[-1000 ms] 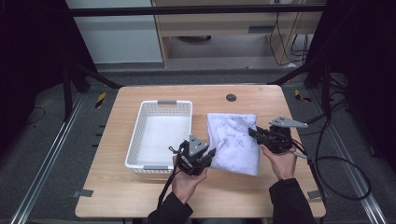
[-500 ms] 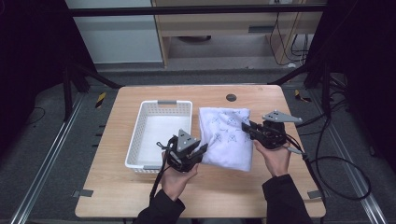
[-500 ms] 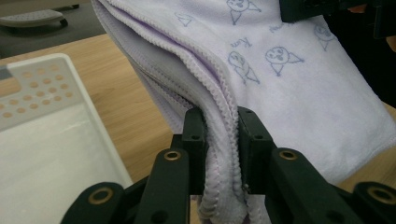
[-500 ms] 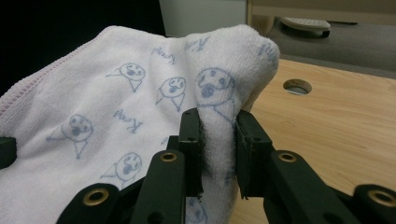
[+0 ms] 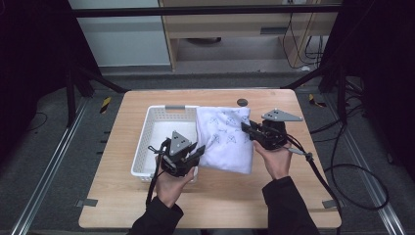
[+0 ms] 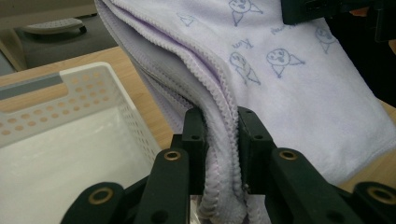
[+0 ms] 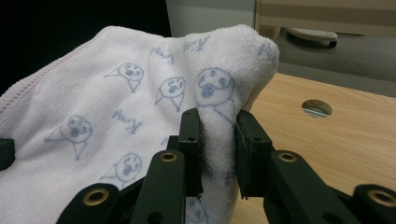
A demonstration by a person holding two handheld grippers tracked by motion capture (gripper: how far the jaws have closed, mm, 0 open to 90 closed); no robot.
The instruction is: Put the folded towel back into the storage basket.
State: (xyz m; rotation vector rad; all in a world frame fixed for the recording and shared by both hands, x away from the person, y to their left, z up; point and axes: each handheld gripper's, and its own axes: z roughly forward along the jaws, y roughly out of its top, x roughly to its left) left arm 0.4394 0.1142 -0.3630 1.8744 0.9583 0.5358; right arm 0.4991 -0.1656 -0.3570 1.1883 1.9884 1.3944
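Observation:
A folded white towel (image 5: 224, 138) printed with small blue faces hangs between both hands above the wooden table (image 5: 122, 196). My left gripper (image 5: 195, 152) is shut on its near left edge; in the left gripper view the stitched layers (image 6: 219, 140) are pinched between the jaws. My right gripper (image 5: 246, 129) is shut on the towel's right side, with a bunched fold (image 7: 218, 135) squeezed between its jaws. A white perforated basket (image 5: 156, 142) stands just left of the towel, and the towel's left edge overlaps its right rim.
A round dark hole (image 5: 242, 102) sits in the tabletop behind the towel, also seen as a grommet (image 7: 316, 108) in the right gripper view. Cables (image 5: 342, 171) trail off the table's right side. Dark frame posts flank the table.
Both hands have carried the towel leftward and upward, from the table's right half toward the basket. Its left edge now reaches over the basket's right rim.

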